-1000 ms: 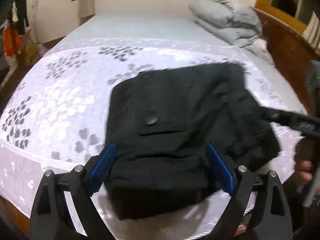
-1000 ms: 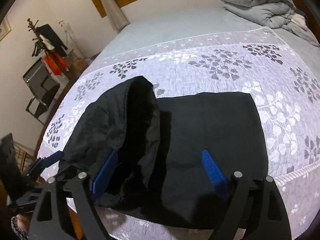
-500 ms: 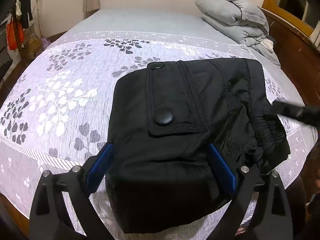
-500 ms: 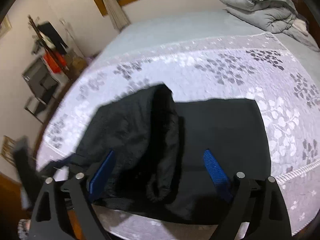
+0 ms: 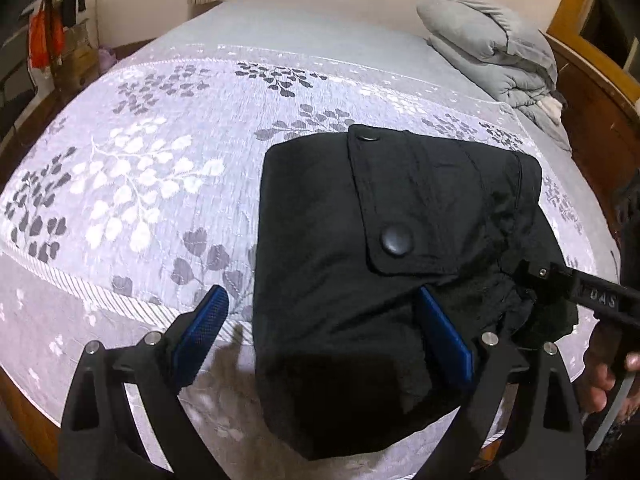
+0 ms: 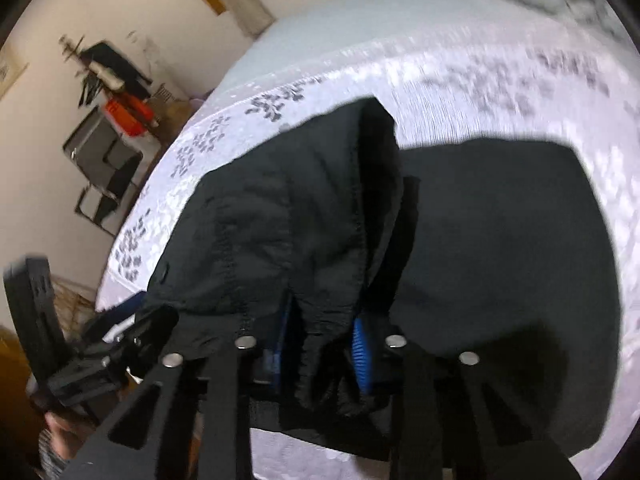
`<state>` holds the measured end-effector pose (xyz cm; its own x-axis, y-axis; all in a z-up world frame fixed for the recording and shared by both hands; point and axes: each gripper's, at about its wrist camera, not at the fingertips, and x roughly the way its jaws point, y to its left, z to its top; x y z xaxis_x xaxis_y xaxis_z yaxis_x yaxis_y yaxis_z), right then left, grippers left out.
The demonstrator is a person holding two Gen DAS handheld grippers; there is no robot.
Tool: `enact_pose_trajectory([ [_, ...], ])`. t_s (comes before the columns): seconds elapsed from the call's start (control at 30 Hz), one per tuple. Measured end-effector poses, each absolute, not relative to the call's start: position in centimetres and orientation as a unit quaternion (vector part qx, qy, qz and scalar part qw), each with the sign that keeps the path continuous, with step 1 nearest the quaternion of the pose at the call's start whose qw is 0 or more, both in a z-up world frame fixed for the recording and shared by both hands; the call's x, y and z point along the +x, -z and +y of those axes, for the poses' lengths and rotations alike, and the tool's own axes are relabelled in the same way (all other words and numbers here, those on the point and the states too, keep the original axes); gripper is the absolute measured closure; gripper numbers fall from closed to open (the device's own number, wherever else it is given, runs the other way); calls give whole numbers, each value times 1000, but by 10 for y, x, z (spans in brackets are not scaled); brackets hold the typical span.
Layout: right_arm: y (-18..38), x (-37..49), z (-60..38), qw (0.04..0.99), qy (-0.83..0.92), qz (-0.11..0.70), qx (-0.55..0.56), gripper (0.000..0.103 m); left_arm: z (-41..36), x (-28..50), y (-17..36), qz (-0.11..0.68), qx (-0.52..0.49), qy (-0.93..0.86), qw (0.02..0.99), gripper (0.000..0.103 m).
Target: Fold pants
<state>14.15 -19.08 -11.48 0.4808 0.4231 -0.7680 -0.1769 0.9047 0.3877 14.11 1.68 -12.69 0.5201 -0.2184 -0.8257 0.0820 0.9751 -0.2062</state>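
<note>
On the floral white bedspread (image 5: 160,168), our black folded fabric pants (image 5: 360,240) fill the frame's centre. Our right gripper (image 6: 320,344), wide open a moment ago, is closing on a bunched edge at lower centre, so another fold looks ready. Our left gripper (image 5: 320,336) gapes wide, gripping nothing.

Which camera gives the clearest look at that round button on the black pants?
The left wrist view: the round snap button sits sharp on the pocket flap of the pants, well lit and unobstructed. The right wrist view is blurred, shows only bunched black fabric, and no button can be made out.
</note>
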Motion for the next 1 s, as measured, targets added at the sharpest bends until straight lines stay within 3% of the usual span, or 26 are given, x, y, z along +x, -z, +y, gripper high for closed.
enact_pose_trajectory([
  [0.4, 66, 131, -235, 875, -147, 448, 112, 86, -27, 144, 113, 471, -64, 131, 870, 9],
  [0.77, 62, 125, -305, 884, -83, 433, 156, 87, -72, 150, 106, 460, -48, 163, 871, 8],
  [1.0, 97, 133, -328, 864, -57, 469, 175, 87, -85, 161, 123, 479, -42, 156, 863, 8],
])
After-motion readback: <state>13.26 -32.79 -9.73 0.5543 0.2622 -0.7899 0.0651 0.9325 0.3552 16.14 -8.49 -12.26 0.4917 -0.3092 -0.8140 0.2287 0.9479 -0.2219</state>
